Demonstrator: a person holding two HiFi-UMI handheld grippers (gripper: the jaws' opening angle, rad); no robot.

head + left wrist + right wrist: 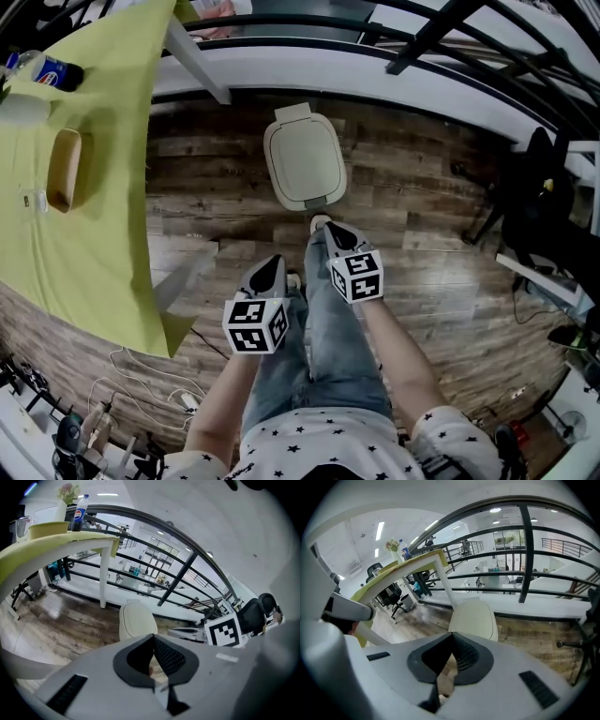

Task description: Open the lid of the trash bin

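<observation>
Trash bin (305,161) sits closed on the wooden floor (422,216), just beyond the person's shoe (320,223) and to the right of a desk (103,206) draped in yellow-green cloth. Its pale lid (302,150) looks like light, stiff, smooth plastic, probably hinged at the far tab. It should swing up with little effort, though the top would be slippery. The near rim, by the grey front piece (317,201), seems the best place to hook under and lift. Left claw (273,266) and right claw (334,231) are held short of the bin, each with its jaws pressed together on nothing, neither touching the lid.
</observation>
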